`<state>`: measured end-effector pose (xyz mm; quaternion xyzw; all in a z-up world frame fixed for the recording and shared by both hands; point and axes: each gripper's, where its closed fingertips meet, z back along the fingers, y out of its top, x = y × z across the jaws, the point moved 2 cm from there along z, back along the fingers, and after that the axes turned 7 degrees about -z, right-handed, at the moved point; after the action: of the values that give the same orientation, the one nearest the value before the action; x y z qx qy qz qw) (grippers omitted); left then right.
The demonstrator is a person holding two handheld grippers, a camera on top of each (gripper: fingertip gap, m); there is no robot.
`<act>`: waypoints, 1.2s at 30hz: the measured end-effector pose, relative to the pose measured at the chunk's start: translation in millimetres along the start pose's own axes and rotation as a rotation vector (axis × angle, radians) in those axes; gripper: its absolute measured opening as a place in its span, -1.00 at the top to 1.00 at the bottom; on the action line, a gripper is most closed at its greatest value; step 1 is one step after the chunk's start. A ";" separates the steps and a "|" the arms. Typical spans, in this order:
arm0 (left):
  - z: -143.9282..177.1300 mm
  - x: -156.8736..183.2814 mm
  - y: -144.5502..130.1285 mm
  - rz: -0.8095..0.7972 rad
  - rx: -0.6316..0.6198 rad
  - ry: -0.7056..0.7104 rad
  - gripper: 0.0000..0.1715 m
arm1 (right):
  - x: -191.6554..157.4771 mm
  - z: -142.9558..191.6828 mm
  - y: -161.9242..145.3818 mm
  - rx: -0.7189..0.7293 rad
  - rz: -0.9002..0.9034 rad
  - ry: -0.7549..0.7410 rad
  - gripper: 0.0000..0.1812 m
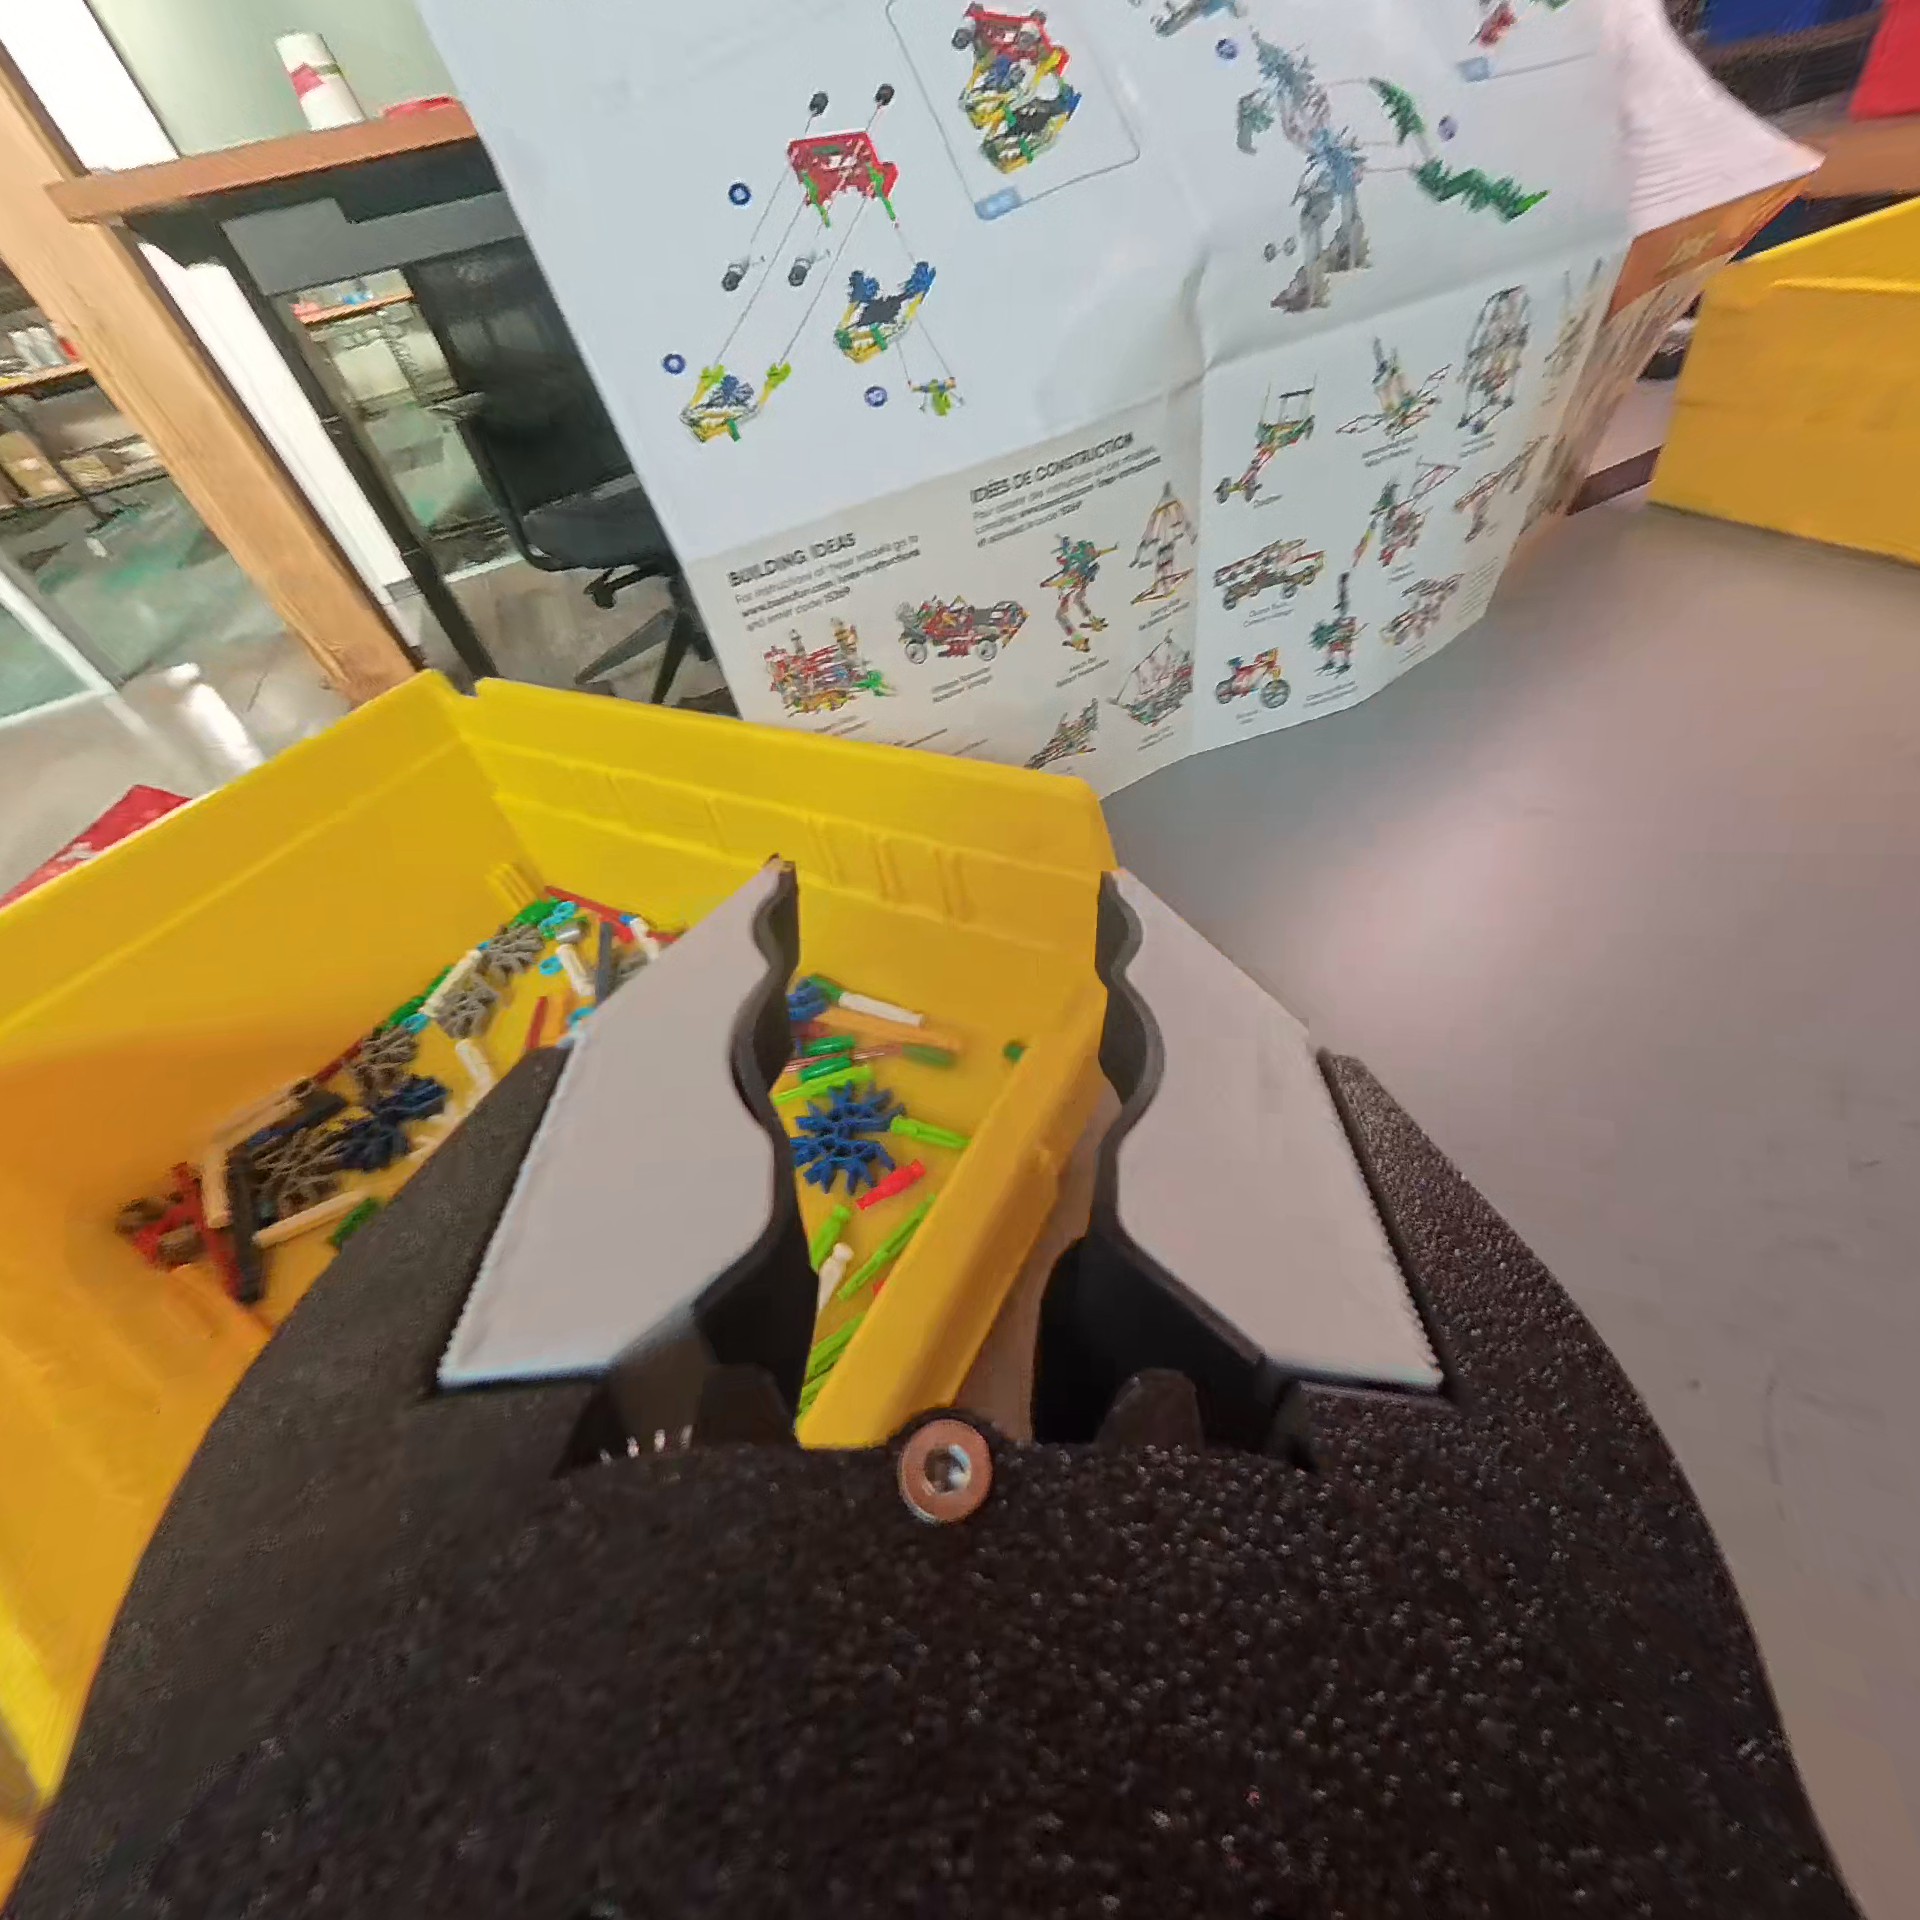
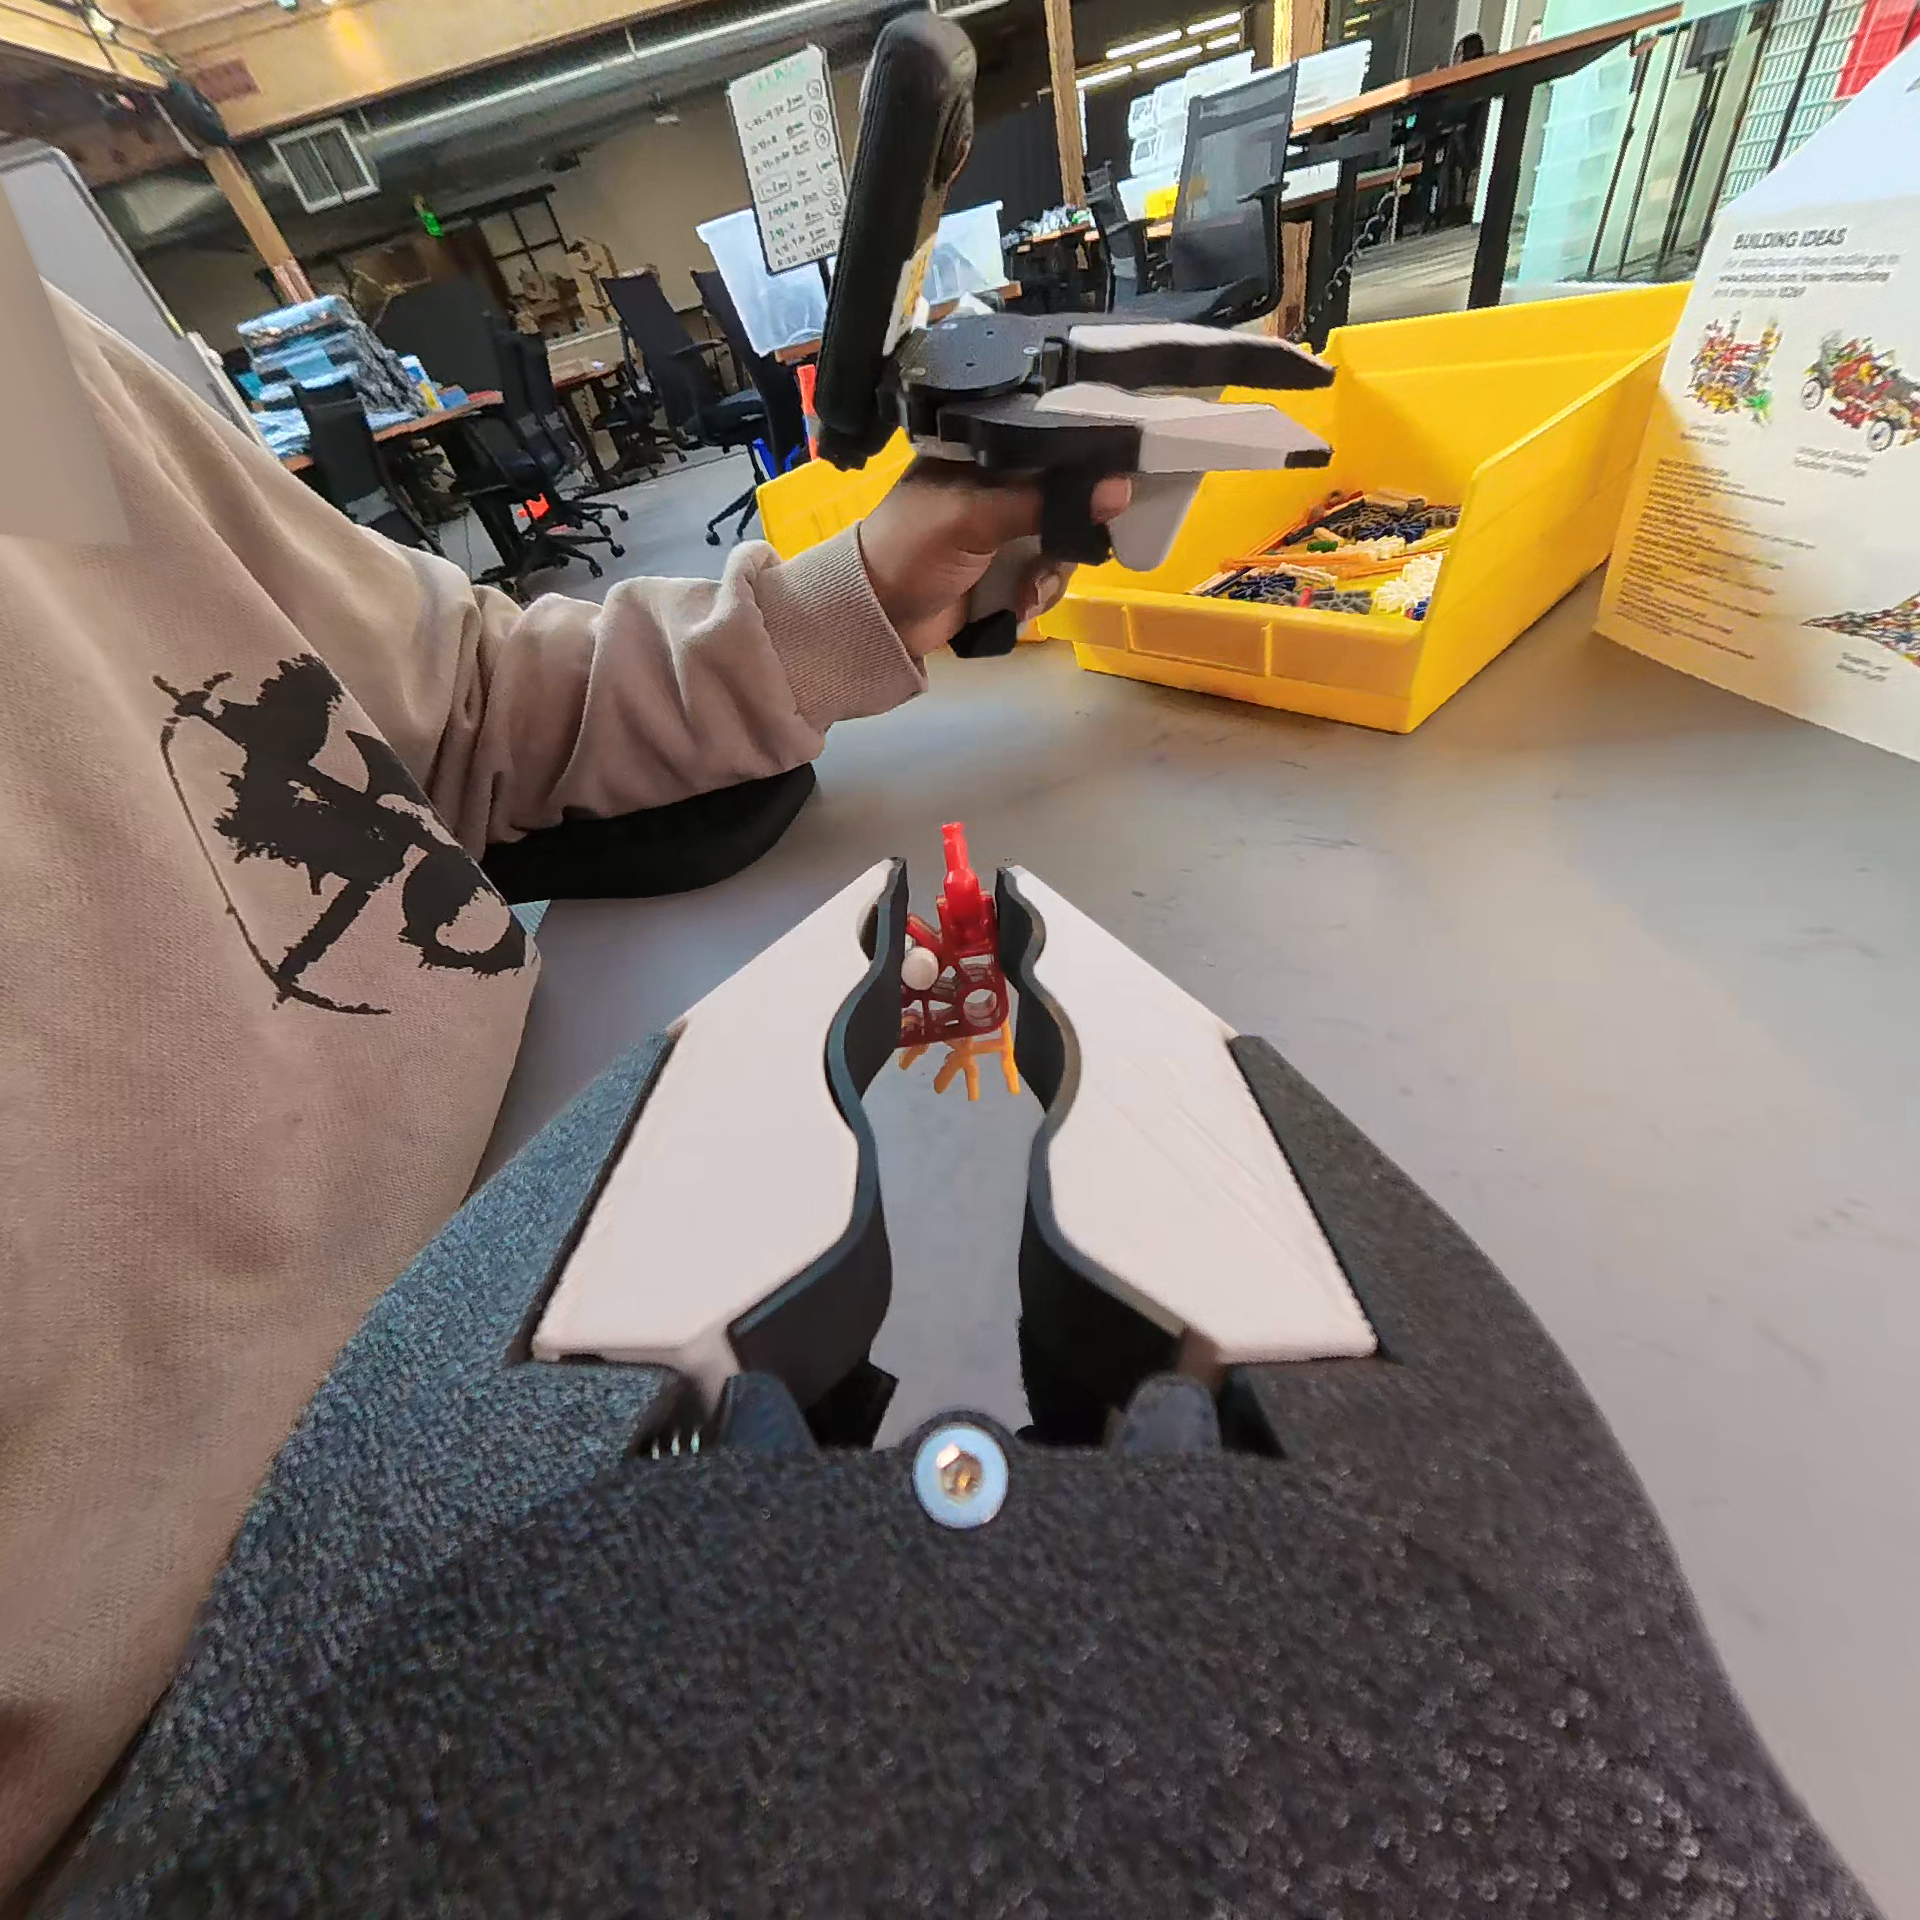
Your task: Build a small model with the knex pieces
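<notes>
My right tongs [image 2: 948, 904] pinch a small red and orange connector cluster [image 2: 954, 987] just above the grey surface [image 2: 1455, 987]; it looks light, rigid, brittle at the joints. My left tongs [image 1: 945, 894] gape empty above a yellow bin [image 1: 312, 914] of loose pieces.

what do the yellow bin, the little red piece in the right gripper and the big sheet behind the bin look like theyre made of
Yellow bin: moulded plastic by the look, smooth and slightly glossy, with ribbed walls.
Small red piece clamped in the right gripper: seemingly hard, shiny plastic, with an orange part under it.
Sheet: printed paper, matte, with visible fold creases, standing up behind the bin.
</notes>
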<state>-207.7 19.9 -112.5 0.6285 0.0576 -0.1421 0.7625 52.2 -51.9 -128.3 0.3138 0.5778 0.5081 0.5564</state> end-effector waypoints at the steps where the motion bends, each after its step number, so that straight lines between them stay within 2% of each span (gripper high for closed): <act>1: 0.5 9.4 4.5 0.027 0.031 -0.052 0.31 | 1.1 0.5 0.6 0.004 0.001 -0.009 0.85; 4: 5.1 49.7 21.9 0.116 0.128 -0.255 0.30 | 6.6 2.3 2.4 0.015 0.020 -0.054 0.85; 8: 26.2 140.2 40.8 0.255 0.194 -0.701 0.41 | 8.0 -0.4 -0.9 -0.018 0.072 -0.091 0.85; 10: 41.2 181.9 44.4 0.233 0.185 -0.879 0.52 | 6.3 -3.0 -3.9 -0.043 0.098 -0.099 0.85; 13: 54.9 222.1 41.5 0.121 0.144 -0.994 0.64 | 5.0 -6.6 -9.0 -0.082 0.148 -0.121 0.85; 17: 60.4 240.5 35.8 0.001 0.137 -0.990 0.82 | 4.8 -8.7 -12.6 -0.114 0.186 -0.143 0.85; 19: 59.9 240.9 34.5 -0.028 0.133 -0.971 0.82 | 6.9 -8.5 -14.6 -0.125 0.197 -0.154 0.84; 22: 62.9 240.7 35.6 -0.011 0.137 -0.996 0.84 | 3.4 -9.2 -14.5 -0.129 0.202 -0.133 0.84; 24: 64.0 239.3 35.1 0.017 0.129 -1.018 0.93 | -1.8 -10.2 -15.7 -0.142 0.227 -0.110 0.85; 30: 68.5 241.5 33.0 -0.052 0.141 -1.019 0.93 | -9.0 -11.4 -14.6 -0.138 0.247 -0.086 0.85; 36: 72.2 241.2 37.9 -0.051 0.155 -1.024 0.97 | -12.4 -10.5 -10.6 -0.107 0.224 -0.061 0.85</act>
<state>26.5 -78.9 -126.3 0.5315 -0.3182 -0.4539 0.6404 46.6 -68.9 -135.7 0.3614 0.4941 0.5874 0.5294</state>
